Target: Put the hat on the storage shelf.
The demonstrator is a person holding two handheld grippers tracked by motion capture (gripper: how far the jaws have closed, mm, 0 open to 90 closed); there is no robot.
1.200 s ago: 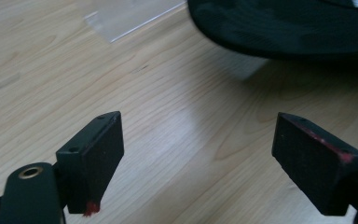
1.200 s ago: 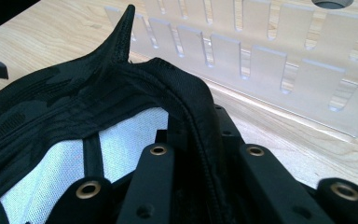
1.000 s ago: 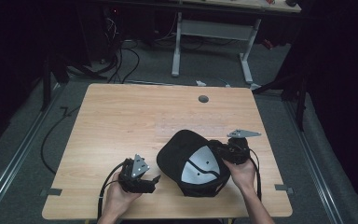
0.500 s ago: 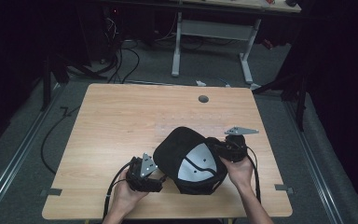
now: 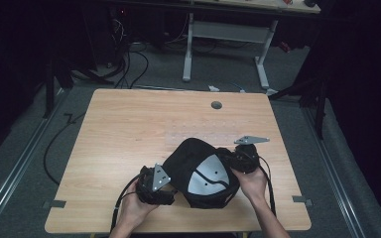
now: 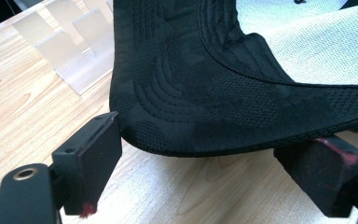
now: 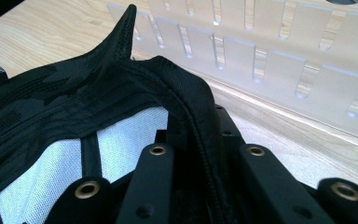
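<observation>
1. Leftward and nearer sits the black cap [image 5: 198,171], between both tongs on the desk [image 5: 129,129].
2. Right tongs [image 7: 200,154] clamp its rim; a tug could slip it.
3. Left tongs [image 6: 209,154] gape around the brim; closing late misses it.

Black cap [image 6: 205,93] fills upper centre/right, brim edge dipping to lower centre btwn the two black jaws, which stand wide apart. White mesh lining [image 6: 317,42] upper right. Wooden table [image 6: 23,98] at left, clear slotted plastic [image 6: 70,51] upper left.
</observation>
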